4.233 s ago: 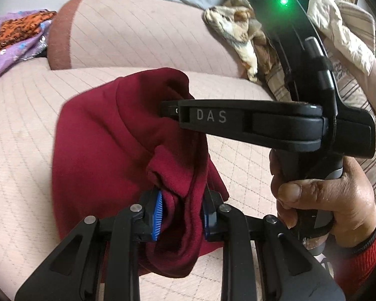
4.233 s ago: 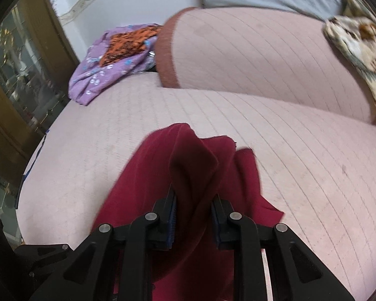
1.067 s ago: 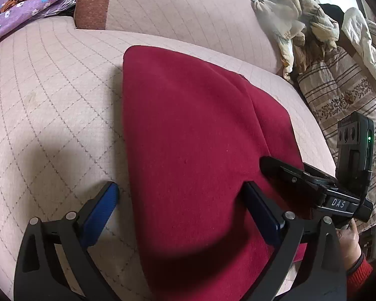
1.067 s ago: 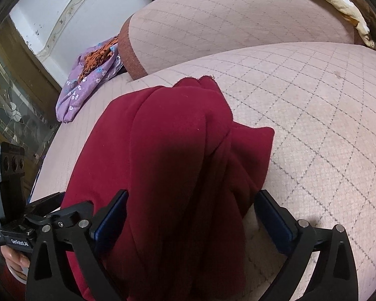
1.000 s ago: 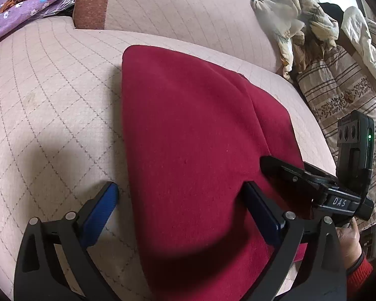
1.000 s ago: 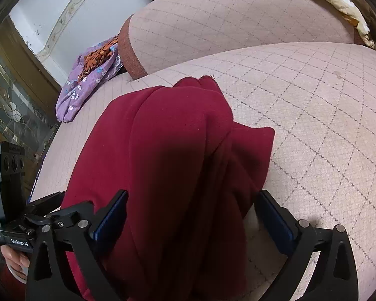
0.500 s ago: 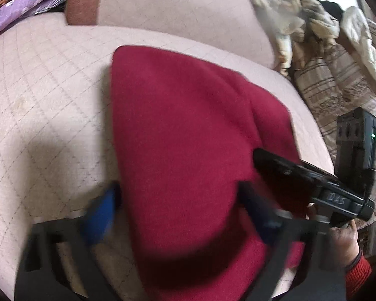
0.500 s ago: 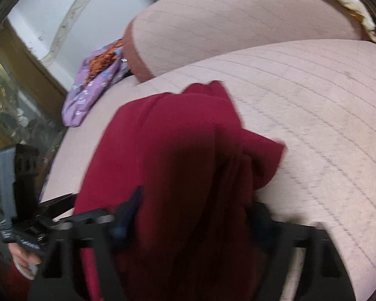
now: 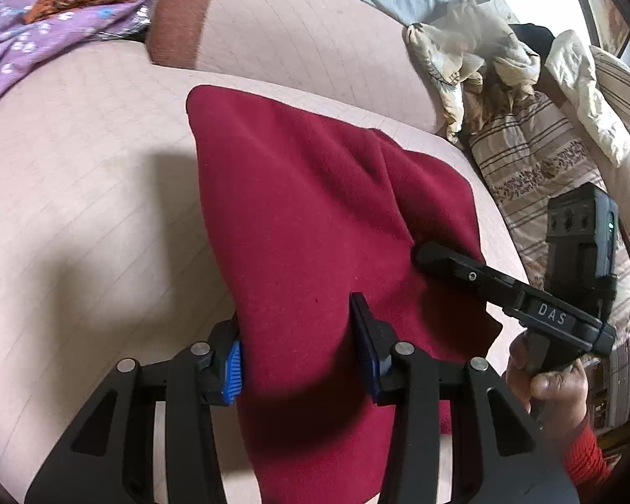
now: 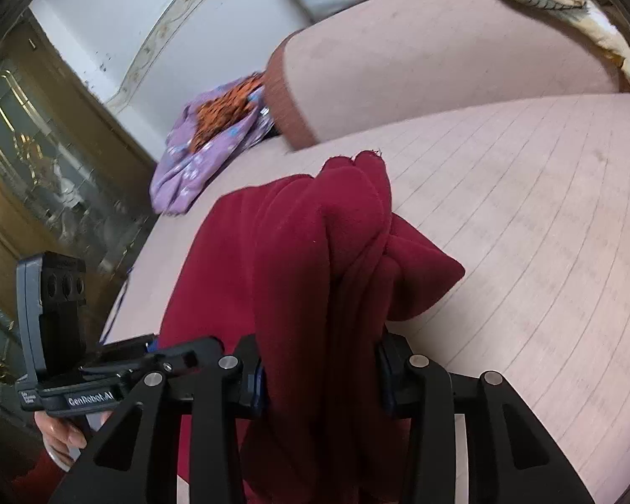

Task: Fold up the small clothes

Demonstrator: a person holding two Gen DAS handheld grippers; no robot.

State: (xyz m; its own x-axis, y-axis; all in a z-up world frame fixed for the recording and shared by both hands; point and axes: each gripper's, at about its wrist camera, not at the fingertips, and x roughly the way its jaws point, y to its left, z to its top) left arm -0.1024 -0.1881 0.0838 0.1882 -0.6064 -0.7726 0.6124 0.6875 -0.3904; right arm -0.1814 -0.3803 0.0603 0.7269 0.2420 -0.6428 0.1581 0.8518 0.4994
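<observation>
A dark red fleece garment (image 9: 315, 218) lies folded on the pink quilted sofa seat (image 9: 84, 193). My left gripper (image 9: 300, 355) is closed on its near left edge, cloth bunched between the blue pads. My right gripper (image 10: 321, 378) is closed on the garment's (image 10: 315, 260) near right edge, where thick folds stand up between the fingers. The right gripper also shows in the left wrist view (image 9: 504, 285) at the garment's right side. The left gripper shows in the right wrist view (image 10: 147, 361) at lower left.
A pink bolster (image 9: 298, 38) runs along the back of the seat. A purple and orange cloth (image 9: 54, 8) lies at far left. A cream crumpled cloth (image 9: 466, 50) and a striped cushion (image 9: 537, 159) are at right. A glass cabinet (image 10: 33, 168) stands left of the sofa.
Both grippers were wide open around the flat garment a second ago. Both have closed on its near edge, and the cloth is now gathered and slightly raised.
</observation>
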